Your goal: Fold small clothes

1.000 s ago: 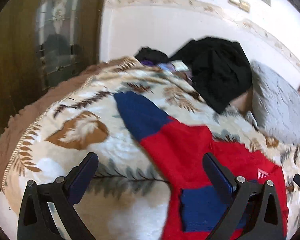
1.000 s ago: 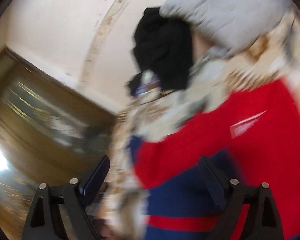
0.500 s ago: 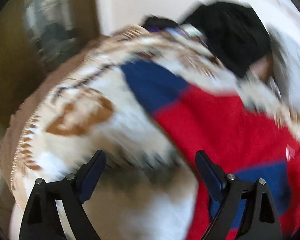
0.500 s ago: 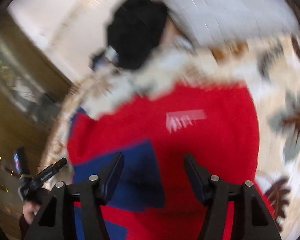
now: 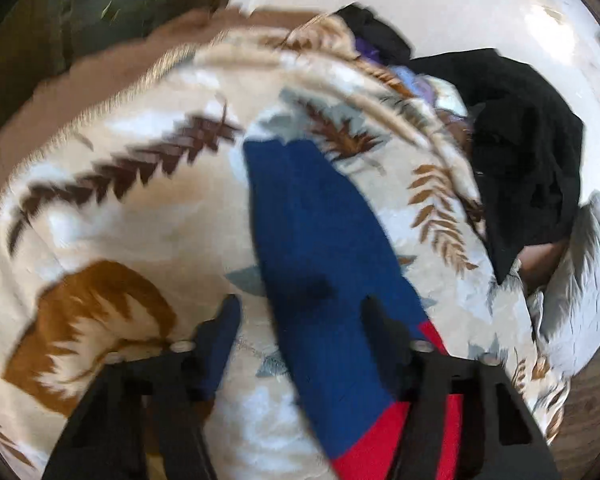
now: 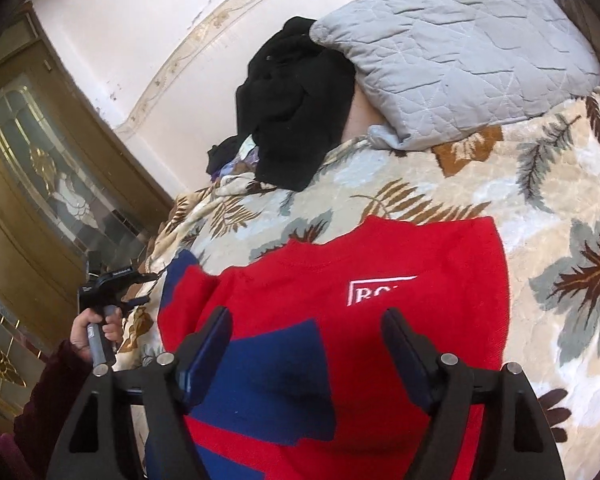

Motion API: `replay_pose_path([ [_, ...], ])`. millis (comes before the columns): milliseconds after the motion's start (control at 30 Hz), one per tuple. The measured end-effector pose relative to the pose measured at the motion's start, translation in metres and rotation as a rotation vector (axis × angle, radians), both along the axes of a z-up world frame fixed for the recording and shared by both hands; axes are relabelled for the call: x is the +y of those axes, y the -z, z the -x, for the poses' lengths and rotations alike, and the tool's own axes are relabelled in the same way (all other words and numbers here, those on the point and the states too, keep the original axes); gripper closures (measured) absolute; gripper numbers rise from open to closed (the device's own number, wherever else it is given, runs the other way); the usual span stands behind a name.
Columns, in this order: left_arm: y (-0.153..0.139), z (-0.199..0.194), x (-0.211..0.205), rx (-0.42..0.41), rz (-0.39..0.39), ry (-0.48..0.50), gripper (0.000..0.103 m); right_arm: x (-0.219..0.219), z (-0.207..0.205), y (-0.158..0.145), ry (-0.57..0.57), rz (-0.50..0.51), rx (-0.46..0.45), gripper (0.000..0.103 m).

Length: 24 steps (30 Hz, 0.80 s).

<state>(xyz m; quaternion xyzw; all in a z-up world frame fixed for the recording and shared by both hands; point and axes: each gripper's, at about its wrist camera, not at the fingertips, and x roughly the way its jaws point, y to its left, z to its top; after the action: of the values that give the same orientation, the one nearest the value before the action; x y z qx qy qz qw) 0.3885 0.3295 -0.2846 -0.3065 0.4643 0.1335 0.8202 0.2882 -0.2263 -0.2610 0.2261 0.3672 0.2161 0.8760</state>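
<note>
Red-and-navy sweater point(image 6: 400, 280), white logo; cream leaf-print blanket point(image 6: 540, 208); grey quilted pillow point(image 6: 460, 48); black garment point(image 6: 296, 96).

Sweater point(image 6: 400, 320) lies on blanket point(image 6: 540, 200); pillow point(image 6: 460, 48) behind it; dark clothes point(image 6: 296, 100) left of pillow.

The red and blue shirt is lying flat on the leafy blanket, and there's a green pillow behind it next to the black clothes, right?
Not quite. The pillow is grey, not green, as the right wrist view shows. The rest holds: the red and blue shirt lies flat on the leafy blanket, and the pillow sits behind it beside the black clothes.
</note>
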Motion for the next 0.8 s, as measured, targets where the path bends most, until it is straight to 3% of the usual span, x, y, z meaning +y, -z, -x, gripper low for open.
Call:
replay_pose_path([
  [67,0.009,0.000,0.002,0.005,0.039,0.004,0.063,-0.006,-0.002,0.001,0.017,-0.003,0.001,0.023],
  [200,0.020,-0.003,0.006,0.015,0.062,-0.017,0.059,-0.015,-0.004,0.003,0.039,-0.012,0.011,0.023],
  [300,0.023,-0.008,0.012,-0.024,0.093,-0.050,0.055,-0.018,-0.004,0.001,0.050,-0.018,0.011,0.023],
  [433,0.027,-0.018,0.015,-0.058,0.099,-0.074,0.058,-0.021,-0.002,-0.001,0.063,-0.010,-0.007,0.023],
  [500,0.027,-0.021,0.015,-0.069,0.112,-0.069,0.095,-0.024,-0.001,-0.002,0.075,-0.002,-0.012,0.023],
  [533,0.025,-0.019,0.016,-0.080,0.131,-0.072,0.095,-0.025,-0.001,-0.002,0.082,-0.001,-0.016,0.023],
  [700,-0.024,-0.007,-0.001,-0.197,0.052,-0.017,0.095,-0.039,0.000,-0.005,0.137,-0.025,-0.028,0.023],
  [800,-0.071,0.003,-0.030,-0.261,-0.032,0.084,0.096,-0.050,0.000,-0.006,0.170,-0.053,-0.024,0.023],
])
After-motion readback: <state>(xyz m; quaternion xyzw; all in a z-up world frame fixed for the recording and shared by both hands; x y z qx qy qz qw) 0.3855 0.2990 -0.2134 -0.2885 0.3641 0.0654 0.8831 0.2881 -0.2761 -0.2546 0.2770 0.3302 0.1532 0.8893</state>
